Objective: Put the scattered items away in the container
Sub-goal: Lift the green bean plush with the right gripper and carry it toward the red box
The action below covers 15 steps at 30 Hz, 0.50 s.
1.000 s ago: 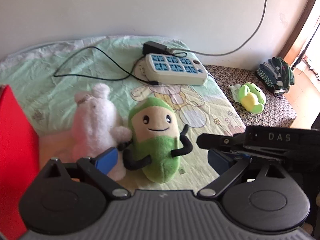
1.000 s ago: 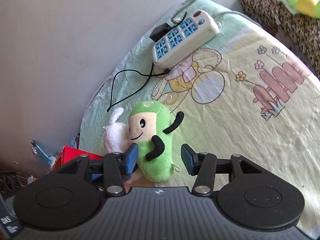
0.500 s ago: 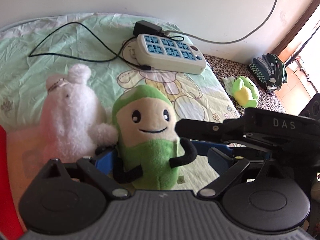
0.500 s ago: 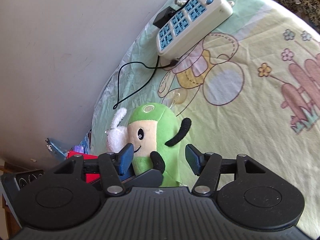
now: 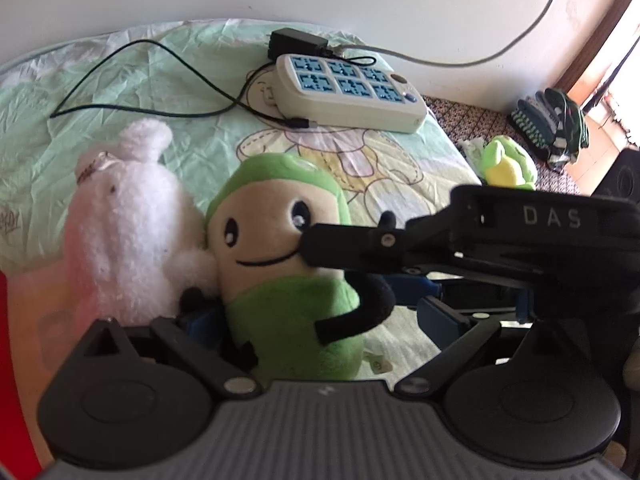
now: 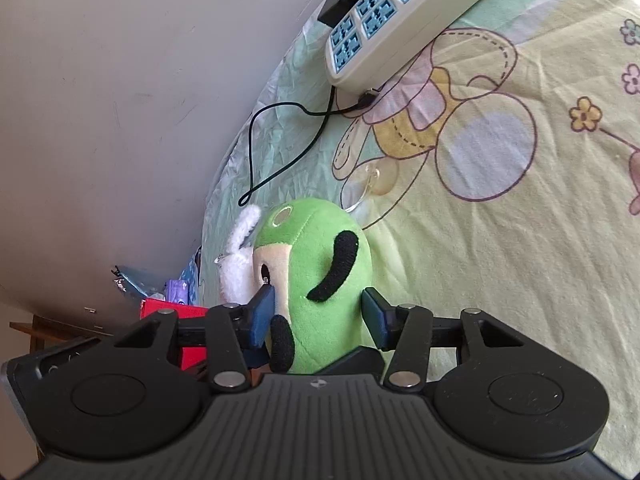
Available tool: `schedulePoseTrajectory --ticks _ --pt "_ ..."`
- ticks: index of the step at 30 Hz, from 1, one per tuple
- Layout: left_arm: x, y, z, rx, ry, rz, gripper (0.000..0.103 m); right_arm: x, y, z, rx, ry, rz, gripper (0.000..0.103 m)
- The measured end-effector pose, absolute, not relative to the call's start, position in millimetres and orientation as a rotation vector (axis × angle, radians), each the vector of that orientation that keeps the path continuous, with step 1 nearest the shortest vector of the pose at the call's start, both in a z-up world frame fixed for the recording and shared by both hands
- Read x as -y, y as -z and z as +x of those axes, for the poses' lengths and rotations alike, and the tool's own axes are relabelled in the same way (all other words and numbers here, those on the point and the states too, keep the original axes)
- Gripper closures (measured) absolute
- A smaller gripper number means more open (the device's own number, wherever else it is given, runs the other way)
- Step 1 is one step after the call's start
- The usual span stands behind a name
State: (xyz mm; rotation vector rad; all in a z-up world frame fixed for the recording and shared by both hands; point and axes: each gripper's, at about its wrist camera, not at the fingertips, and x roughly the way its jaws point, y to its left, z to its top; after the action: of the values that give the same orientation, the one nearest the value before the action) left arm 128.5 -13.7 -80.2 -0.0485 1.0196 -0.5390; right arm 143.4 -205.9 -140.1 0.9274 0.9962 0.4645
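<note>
A green plush toy (image 5: 288,292) with a cream face lies on the cartoon bedsheet (image 5: 180,80), leaning against a white plush toy (image 5: 128,232). My left gripper (image 5: 320,318) is open and straddles the green toy's lower body; its right pad stands well off the toy. My right gripper (image 6: 318,312) reaches in from the right, one black finger (image 5: 340,248) crossing the toy's face. Its jaws are closing, and both blue pads touch the green plush toy (image 6: 320,264) at its sides. A red container (image 5: 10,360) shows at the far left edge, also as the red container (image 6: 168,310) behind the pads.
A white power strip (image 5: 352,92) with a black adapter and a black cable (image 5: 140,108) lies at the back of the bed. A small green-yellow plush (image 5: 508,164) and striped gloves (image 5: 552,124) rest on a patterned surface at right. A wall borders the bed.
Both grippers have come down and closer onto the green plush toy. The right gripper's pads now flank its body and have narrowed onto it. The toys have stayed in place.
</note>
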Motion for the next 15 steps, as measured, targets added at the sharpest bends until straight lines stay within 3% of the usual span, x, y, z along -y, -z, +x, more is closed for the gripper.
schedulePoseTrajectory --ticks 8,12,15 --pt "15.9 83.7 132.7 -1.042 0.53 -0.023 0.005 202.7 145.6 152.1 -1.019 -0.506 0.932 0.048" --pt "20.3 80.2 128.2 -1.038 0.541 0.008 0.005 207.2 146.8 146.3 -1.018 -0.517 0.951 0.053" --pt "18.2 77.5 123.4 -1.061 0.567 -0.02 0.015 213.0 140.3 137.4 -1.018 -0.514 0.918 0.054"
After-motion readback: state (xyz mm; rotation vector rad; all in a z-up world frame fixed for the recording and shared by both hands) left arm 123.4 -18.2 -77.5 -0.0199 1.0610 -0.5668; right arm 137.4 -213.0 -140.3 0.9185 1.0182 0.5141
